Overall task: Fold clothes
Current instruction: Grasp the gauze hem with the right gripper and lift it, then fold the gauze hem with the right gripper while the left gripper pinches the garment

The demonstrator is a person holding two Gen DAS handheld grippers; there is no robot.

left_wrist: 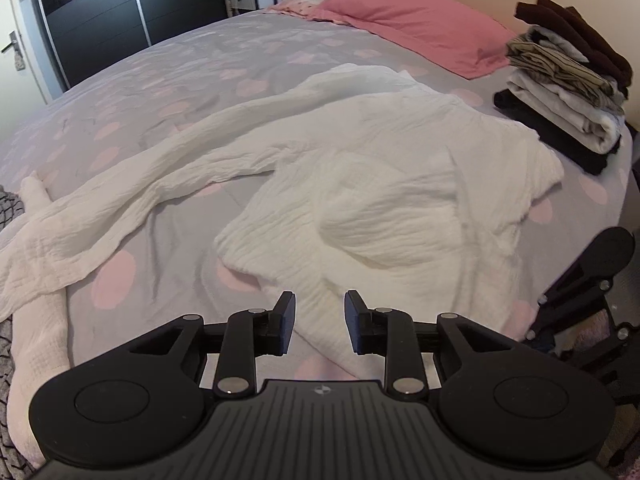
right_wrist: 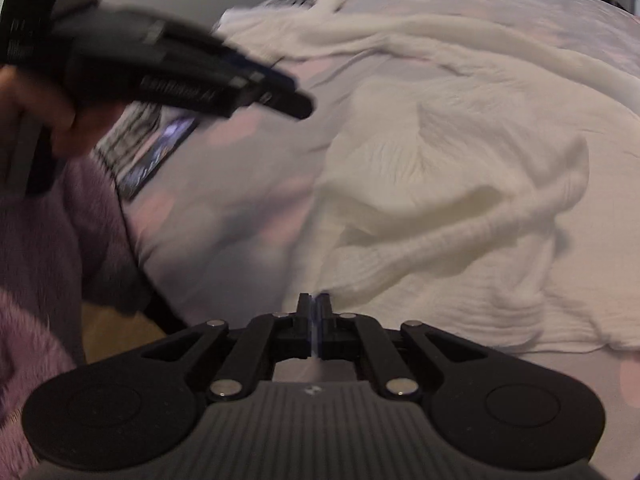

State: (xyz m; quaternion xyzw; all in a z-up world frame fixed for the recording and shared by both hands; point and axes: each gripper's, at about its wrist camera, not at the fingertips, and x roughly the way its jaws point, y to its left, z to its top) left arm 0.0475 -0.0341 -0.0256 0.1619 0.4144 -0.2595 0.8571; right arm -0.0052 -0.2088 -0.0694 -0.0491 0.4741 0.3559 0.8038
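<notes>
The white garment (left_wrist: 360,184) lies crumpled on the bed (left_wrist: 168,80), spread from the middle out to 9 o'clock, where a long sleeve trails off. The left hand-held gripper (left_wrist: 320,322) hangs just over the near edge of the cloth at 6 o'clock, its jaws apart with nothing pinched between them. The right hand-held gripper (right_wrist: 314,326) has its jaws pressed together — no cloth can be seen caught in them, and the garment's edge sits just past the tips.

To do this step well, each gripper should likely pinch only one layer at a hem or corner, then pull the cloth flat before any fold. The bumpy hump in the middle needs smoothing first, or the fold may come out lumpy.

The left view alone shows a stack of folded clothes (left_wrist: 568,92) at 2 o'clock and a pink pillow (left_wrist: 416,28) at 12 o'clock. The right view — blurry — alone shows the person's hand (right_wrist: 48,116) at 9 o'clock and a fuzzy purple sleeve (right_wrist: 52,240) below it.
</notes>
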